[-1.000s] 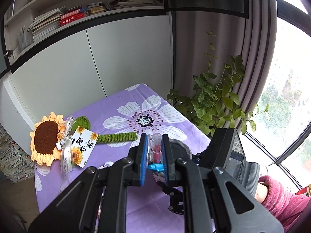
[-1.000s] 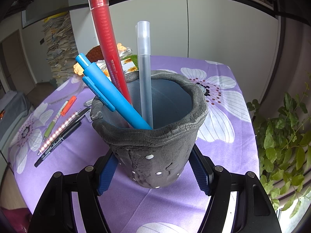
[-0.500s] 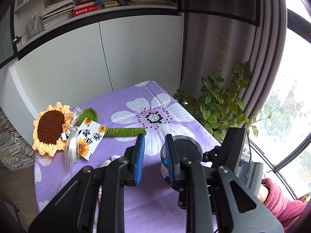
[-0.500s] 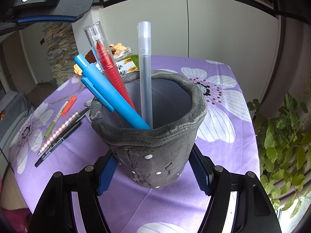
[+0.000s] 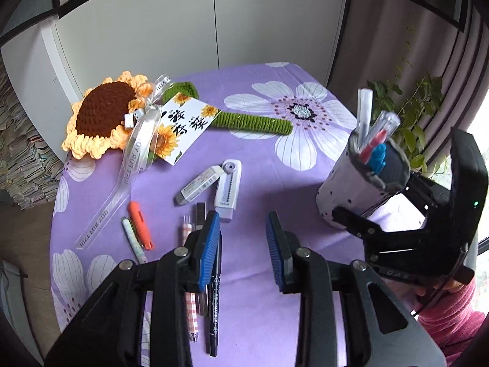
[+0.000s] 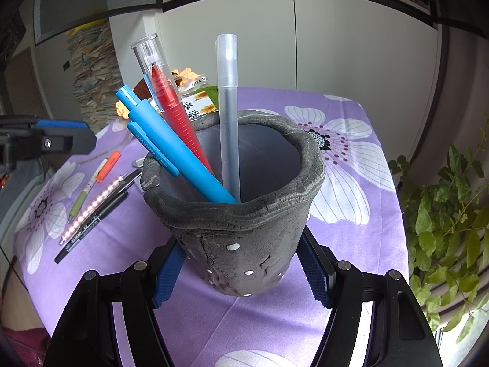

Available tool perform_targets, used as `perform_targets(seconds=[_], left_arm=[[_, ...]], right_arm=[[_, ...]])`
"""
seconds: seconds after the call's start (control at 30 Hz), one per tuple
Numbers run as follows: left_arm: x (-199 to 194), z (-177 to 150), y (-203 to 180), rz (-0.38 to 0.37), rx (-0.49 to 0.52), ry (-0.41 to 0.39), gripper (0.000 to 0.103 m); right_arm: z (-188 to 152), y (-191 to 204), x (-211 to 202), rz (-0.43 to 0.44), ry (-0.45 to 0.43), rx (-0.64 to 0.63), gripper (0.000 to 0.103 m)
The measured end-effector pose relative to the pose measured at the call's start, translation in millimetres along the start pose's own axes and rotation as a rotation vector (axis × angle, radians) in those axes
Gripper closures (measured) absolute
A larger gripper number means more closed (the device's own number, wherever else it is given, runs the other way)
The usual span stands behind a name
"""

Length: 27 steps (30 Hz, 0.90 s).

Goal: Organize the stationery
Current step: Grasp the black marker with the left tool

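My right gripper (image 6: 241,270) is shut on a dark grey pen pot (image 6: 238,238), also in the left wrist view (image 5: 360,189). In the pot stand a red pen (image 6: 171,104), a blue pen (image 6: 174,150) and a frosted pen (image 6: 229,116). My left gripper (image 5: 243,250) is open and empty above the purple flowered tablecloth (image 5: 262,159). Under and left of its fingers lie a black marker (image 5: 215,302), a checked pen (image 5: 191,305), an orange pen (image 5: 140,224) and a pale pen (image 5: 133,240). An eraser (image 5: 198,185) and a correction tape (image 5: 227,189) lie further ahead.
A crochet sunflower (image 5: 104,116) with a card and ribbon lies at the table's far left. White cabinet doors (image 5: 214,15) stand behind the table. A leafy plant (image 6: 449,214) is at the right by the window. Paper stacks (image 6: 91,70) stand at the left.
My left gripper let go of the red pen into the pot, opened, and swung down and left over the loose pens on the cloth. My right gripper kept hold of the pot.
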<state>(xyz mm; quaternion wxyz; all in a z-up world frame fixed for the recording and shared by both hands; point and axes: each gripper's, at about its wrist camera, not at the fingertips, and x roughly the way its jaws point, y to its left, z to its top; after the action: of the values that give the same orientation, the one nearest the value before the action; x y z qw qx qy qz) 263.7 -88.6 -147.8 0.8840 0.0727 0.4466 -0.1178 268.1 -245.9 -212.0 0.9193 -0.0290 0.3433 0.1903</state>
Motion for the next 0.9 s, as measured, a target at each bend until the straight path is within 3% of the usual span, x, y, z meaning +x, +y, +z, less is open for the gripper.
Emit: perform_targets(seconds=[0.1,0.5,0.73,0.9], left_arm=[[14.4,-11.0,1.5,0.030,0.018,0.038,0.074],[46.5,-21.9,7.4,0.032,0.018,0.123,0.074],[51.0,-26.0,7.8,0.054,0.029,0.129,0.074],[49.2,-30.2,-1.8,0.004,0.031,0.143,0.076]], right_arm=[[-0.9,1.4,0.2,-0.002,0.001,-0.001,0.032],[-1.4,1.7,0.0,0.000,0.001,0.001,0.032],[-1.9,1.4,0.5,0.002,0.001,0.004,0.032],[-2.1,0.8,0.5,0.002,0.001,0.004,0.032]])
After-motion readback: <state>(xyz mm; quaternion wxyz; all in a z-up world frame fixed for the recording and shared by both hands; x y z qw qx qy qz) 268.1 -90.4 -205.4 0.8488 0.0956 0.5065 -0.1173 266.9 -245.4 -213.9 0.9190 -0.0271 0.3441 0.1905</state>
